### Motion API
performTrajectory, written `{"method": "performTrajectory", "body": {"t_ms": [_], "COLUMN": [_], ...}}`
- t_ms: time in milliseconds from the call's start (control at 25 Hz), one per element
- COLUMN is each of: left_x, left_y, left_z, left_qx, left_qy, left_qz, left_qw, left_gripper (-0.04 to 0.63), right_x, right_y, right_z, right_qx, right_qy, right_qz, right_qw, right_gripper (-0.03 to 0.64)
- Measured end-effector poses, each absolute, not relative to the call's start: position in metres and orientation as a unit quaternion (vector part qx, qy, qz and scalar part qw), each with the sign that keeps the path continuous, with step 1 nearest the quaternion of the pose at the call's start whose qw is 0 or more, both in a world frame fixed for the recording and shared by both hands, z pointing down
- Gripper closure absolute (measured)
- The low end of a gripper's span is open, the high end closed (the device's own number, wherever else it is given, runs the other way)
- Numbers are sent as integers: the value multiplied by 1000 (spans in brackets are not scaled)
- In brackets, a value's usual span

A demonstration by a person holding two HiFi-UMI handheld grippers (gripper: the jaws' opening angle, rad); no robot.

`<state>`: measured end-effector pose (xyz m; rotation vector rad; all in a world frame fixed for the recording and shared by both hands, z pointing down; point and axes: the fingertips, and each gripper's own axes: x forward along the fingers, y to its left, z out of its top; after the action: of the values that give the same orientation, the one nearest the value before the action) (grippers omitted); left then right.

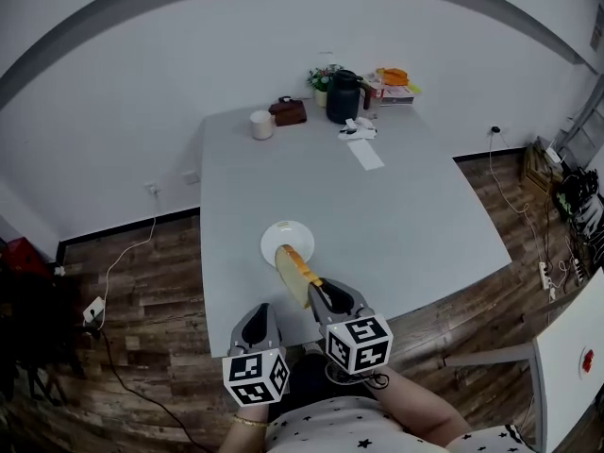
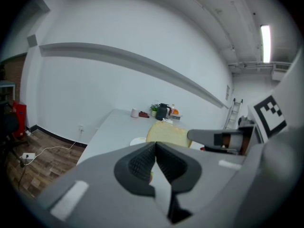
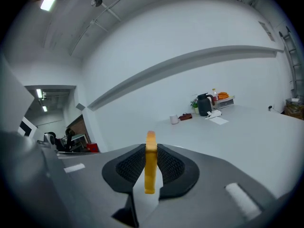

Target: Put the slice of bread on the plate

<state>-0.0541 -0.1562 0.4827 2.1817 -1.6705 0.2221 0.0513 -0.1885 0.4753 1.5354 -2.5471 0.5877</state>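
Note:
A slice of bread with a golden crust stands on edge between the jaws of my right gripper, which is shut on it. In the right gripper view the bread slice shows edge-on, pinched between the two black pads. It hangs over the near side of a white plate on the grey table. My left gripper sits just left of it near the table's front edge, jaws shut and empty. In the left gripper view the bread slice shows broadside above the plate.
At the table's far end stand a white cup, a brown box, a black kettle, a small plant, a paper sheet and orange packets. Cables run over the wooden floor on the left.

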Motion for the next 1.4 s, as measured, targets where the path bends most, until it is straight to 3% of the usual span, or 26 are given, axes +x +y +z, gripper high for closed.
{"method": "performTrajectory", "body": {"t_ms": [600, 1000, 1160, 1240, 1400], "left_x": [-69, -69, -65, -63, -58], "left_y": [-285, -300, -301, -302, -301], "left_z": [529, 545, 550, 550, 552], "left_qx": [759, 760, 762, 764, 767], "left_qy": [-602, -593, -587, -583, -580], "left_qz": [103, 108, 109, 108, 109], "left_qw": [227, 244, 251, 253, 253], "left_gripper": [588, 588, 588, 588, 588], "right_x": [1, 26, 40, 43, 47], "right_y": [-311, -322, -329, -332, -332], "right_z": [526, 556, 562, 564, 567], "right_qx": [460, 500, 531, 535, 537], "right_qy": [-844, -816, -801, -799, -797], "right_qz": [265, 268, 230, 220, 219], "right_qw": [80, 111, 153, 166, 170], "right_gripper": [540, 531, 498, 421, 417]}}
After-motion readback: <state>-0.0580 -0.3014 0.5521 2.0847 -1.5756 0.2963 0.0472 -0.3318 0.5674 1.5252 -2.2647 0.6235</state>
